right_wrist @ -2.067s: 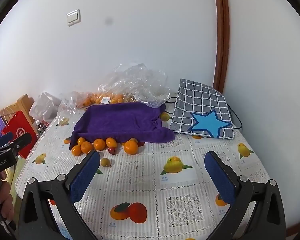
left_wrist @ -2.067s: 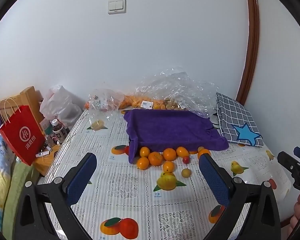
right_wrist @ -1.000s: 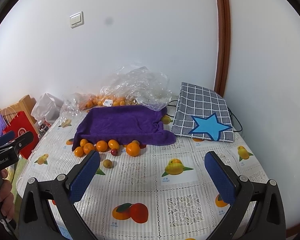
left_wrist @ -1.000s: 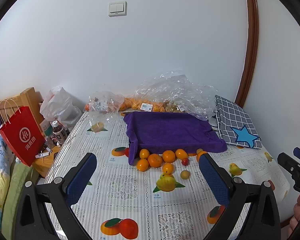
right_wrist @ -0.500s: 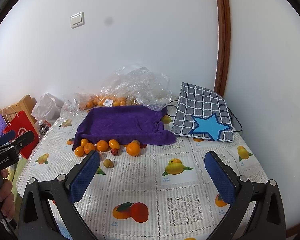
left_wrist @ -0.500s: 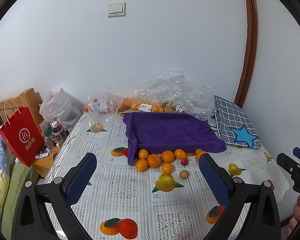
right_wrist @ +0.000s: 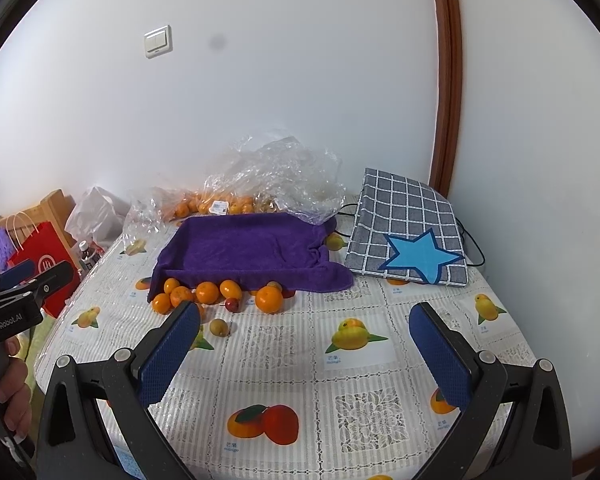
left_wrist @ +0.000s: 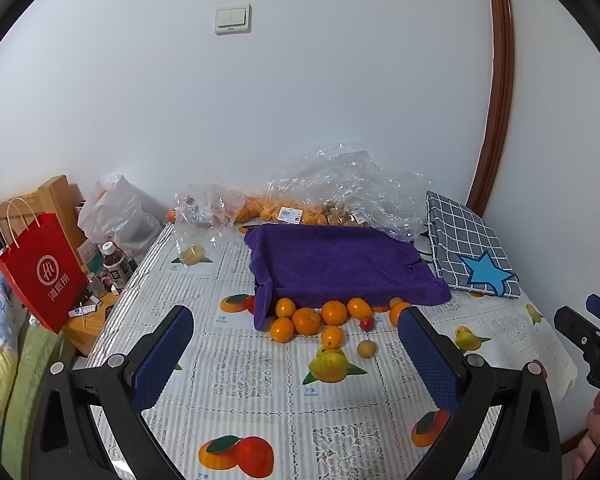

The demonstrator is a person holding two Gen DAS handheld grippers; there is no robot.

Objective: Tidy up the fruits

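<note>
Both the left gripper [left_wrist: 296, 348] and right gripper [right_wrist: 304, 344] gape wide, empty; oranges [left_wrist: 306, 320] cluster at the purple cloth's [left_wrist: 340, 266] front edge, apparently touching it.

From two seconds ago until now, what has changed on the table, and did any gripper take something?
Almost nothing changed. Both views shifted only slightly, as if the hands drifted a little; no fruit moved. The left gripper and right gripper are open and empty, as before. The oranges, the small red fruit and the pale fruit lie loose before the purple towel, all unmoved.
</note>
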